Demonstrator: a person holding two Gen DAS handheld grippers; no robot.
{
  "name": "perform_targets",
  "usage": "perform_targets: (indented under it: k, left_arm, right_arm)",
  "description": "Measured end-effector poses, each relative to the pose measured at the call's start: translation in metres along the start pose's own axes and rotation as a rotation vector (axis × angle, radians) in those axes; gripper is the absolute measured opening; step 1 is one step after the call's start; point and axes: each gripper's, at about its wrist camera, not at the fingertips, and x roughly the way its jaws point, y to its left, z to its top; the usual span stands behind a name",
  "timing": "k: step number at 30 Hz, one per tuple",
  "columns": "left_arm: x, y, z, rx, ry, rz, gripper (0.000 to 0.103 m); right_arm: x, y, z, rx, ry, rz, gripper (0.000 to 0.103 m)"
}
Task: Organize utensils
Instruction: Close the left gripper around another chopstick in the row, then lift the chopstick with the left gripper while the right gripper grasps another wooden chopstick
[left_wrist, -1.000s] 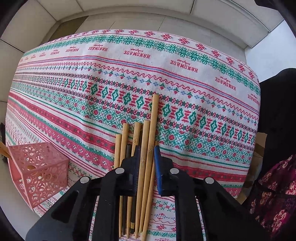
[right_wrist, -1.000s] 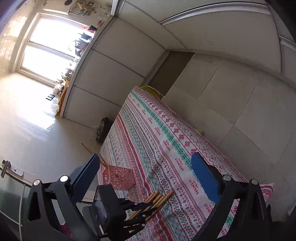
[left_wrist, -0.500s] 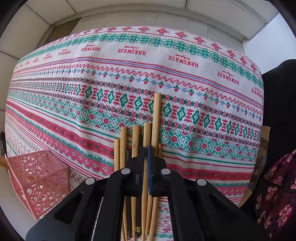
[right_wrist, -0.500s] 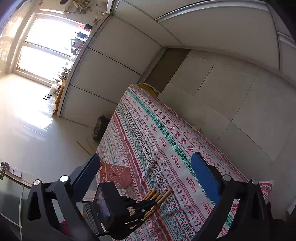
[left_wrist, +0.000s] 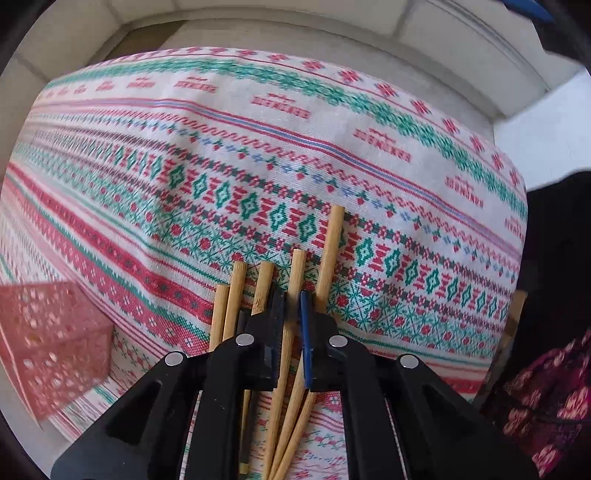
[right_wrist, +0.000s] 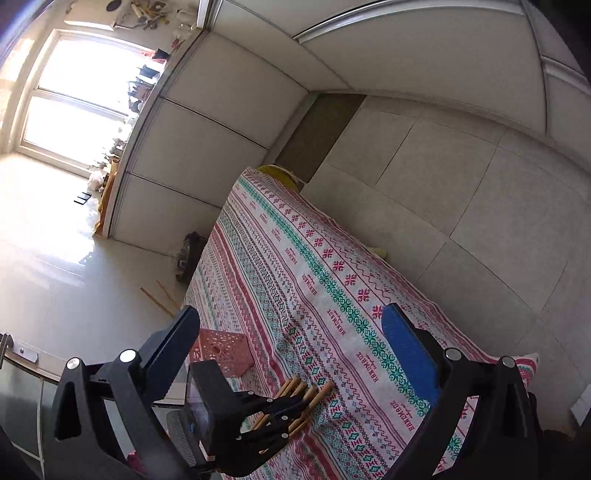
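Left gripper (left_wrist: 291, 310) pinches one bamboo chopstick (left_wrist: 293, 291); right gripper (right_wrist: 291, 345) spread; "HANDMADE" tablecloth (right_wrist: 332, 295); pink holder (left_wrist: 51, 339) at nine o'clock.

Tan wooden chopsticks (left_wrist: 330, 251), pink perforated basket (left_wrist: 48, 339), red-green patterned white tablecloth (left_wrist: 258, 155)

The chopsticks (left_wrist: 291, 295) look like pale bamboo or wood, matt with a fine grain. The tablecloth (left_wrist: 258, 147) beneath them is woven cloth, its coarse weave carrying stitched-looking red and green bands. The pink basket (left_wrist: 48, 343) appears to be perforated plastic. Both the left gripper (left_wrist: 291, 314) and right gripper (right_wrist: 291, 350) are black, slightly glossy plastic with shiny metal screw heads and smooth blue pads (right_wrist: 408, 354). The floor (right_wrist: 55, 266) is glossy tile.
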Motion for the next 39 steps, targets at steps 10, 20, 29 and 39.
perform_targets:
  k: [10, 20, 29, 39]
  left_arm:
    - [-0.102, 0.02, -0.087, -0.376, -0.549, 0.105, 0.007]
    - [-0.177, 0.01, -0.178, -0.449, -0.916, 0.149, 0.007]
    - [-0.2, 0.018, -0.209, -0.497, -0.967, 0.133, 0.007]
    - [-0.159, 0.027, -0.187, -0.529, -0.777, 0.044, 0.008]
  right_arm:
    - [0.114, 0.004, -0.082, -0.073, 0.482, -0.204, 0.095]
    - [0.163, 0.031, -0.104, -0.089, 0.507, -0.472, 0.055]
    - [0.193, 0.071, -0.134, -0.265, 0.441, -0.554, 0.015]
    - [0.156, 0.048, -0.111, -0.279, 0.382, -0.492, 0.01]
